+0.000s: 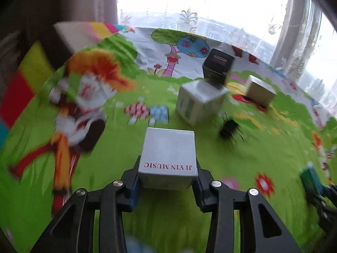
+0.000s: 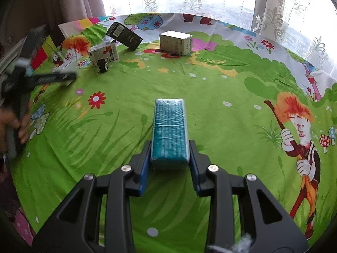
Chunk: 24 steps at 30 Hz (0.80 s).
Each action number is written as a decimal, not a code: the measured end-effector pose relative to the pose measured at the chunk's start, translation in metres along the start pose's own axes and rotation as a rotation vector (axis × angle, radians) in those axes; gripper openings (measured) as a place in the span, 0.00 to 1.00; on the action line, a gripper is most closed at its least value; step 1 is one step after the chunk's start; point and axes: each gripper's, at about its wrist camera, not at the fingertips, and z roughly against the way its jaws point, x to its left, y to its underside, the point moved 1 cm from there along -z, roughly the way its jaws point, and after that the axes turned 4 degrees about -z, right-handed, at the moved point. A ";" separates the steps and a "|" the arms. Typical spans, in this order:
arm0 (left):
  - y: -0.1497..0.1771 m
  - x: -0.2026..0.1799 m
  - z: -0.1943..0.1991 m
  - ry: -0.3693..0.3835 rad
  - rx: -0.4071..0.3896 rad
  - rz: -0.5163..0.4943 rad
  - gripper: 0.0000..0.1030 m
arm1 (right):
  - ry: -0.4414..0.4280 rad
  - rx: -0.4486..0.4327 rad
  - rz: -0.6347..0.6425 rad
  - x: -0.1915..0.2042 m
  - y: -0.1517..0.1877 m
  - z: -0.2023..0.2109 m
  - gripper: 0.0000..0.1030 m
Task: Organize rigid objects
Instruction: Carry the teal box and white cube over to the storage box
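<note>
A: Covering the whole surface, a green cartoon-print cloth (image 2: 210,80) bears the loose items. Which lie farthest back?

B: A white box (image 2: 175,42) stands apart to the right; a black box (image 2: 124,35) leans tilted on another white box (image 2: 103,54), with a black binder clip (image 2: 102,66) just in front.

A: And the tongs?

B: The left gripper (image 1: 167,179) pinches a silver box (image 1: 168,158) marked "JI YIN MUSIC". The right gripper (image 2: 169,158) pinches a teal wrapped block (image 2: 170,130) by its near end.

"JI YIN MUSIC" is printed in red, upside down, on the silver box (image 1: 168,158). Other box labels are illegible.
</note>
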 end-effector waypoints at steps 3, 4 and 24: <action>0.022 -0.005 0.020 0.017 -0.008 -0.013 0.41 | -0.013 -0.001 -0.015 -0.002 -0.003 -0.002 0.39; 0.028 -0.008 0.023 0.013 -0.011 -0.030 0.41 | -0.009 0.000 -0.010 -0.001 -0.004 -0.003 0.41; 0.077 -0.117 0.063 0.108 0.071 -0.258 0.41 | 0.096 -0.019 -0.135 0.006 0.050 0.047 0.35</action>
